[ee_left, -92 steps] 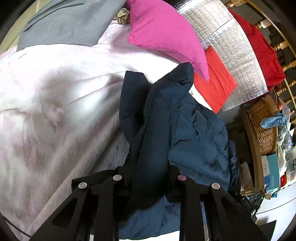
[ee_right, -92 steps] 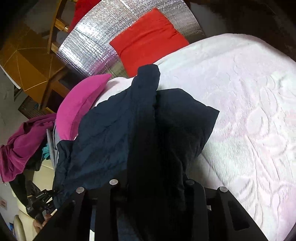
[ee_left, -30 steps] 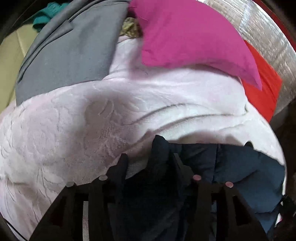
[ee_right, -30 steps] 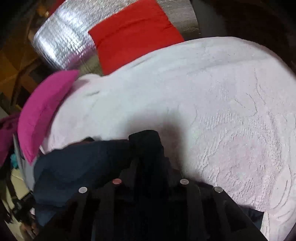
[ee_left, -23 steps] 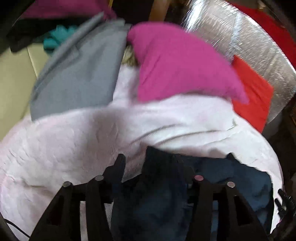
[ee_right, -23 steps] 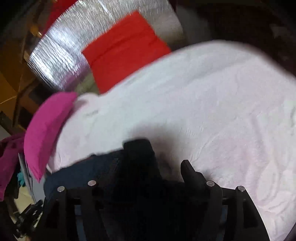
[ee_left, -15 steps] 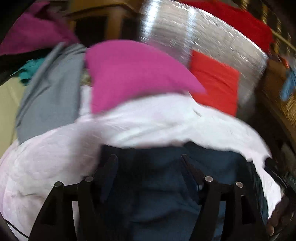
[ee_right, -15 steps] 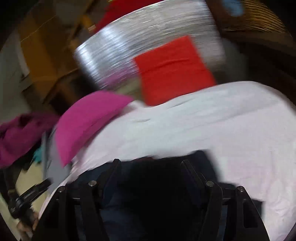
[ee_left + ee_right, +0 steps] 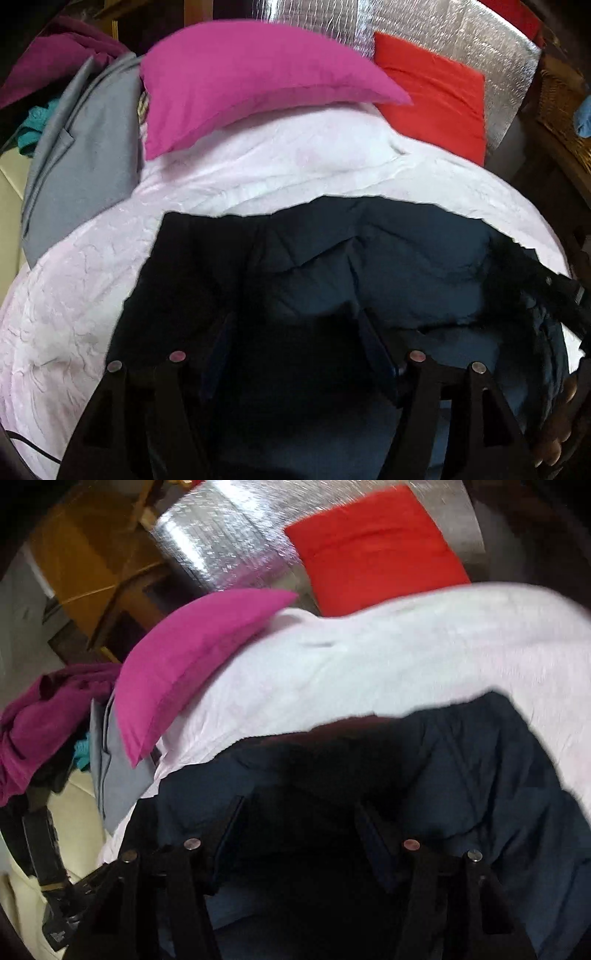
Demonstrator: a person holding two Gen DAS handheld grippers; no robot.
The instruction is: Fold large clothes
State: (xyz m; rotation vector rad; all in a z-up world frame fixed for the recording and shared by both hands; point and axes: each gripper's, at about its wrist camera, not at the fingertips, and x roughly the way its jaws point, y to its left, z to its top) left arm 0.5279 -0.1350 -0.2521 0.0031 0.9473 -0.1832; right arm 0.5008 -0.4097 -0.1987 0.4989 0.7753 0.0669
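- Hand-held gripper, left (image 9: 295, 332): jaws now stand apart over the dark navy jacket (image 9: 388, 266); a second ago they pinched a bunched fold of it. No cloth is visibly pressed between the pads, so it reads as let go.
- Hand-held gripper, right (image 9: 297, 812): jaws are closing, after having opened wider a moment back; dark fabric lies under and between them, but no pad visibly presses on it.
- Jacket changed from a hanging, bunched strip to a wide flat spread on the pale pink bedspread (image 9: 74, 295) of the bed.
- Meaning: likely a fold or lay-down has just been placed; the next grasp probably starts another fold.
- Jacket's long axis runs left to right across both views, its far edge facing the magenta pillow (image 9: 240, 81) and red cushion (image 9: 436, 96).
- Which end is collar or hem: cannot tell.
- Grey garment (image 9: 85, 155) lies at left, apart from the jacket.
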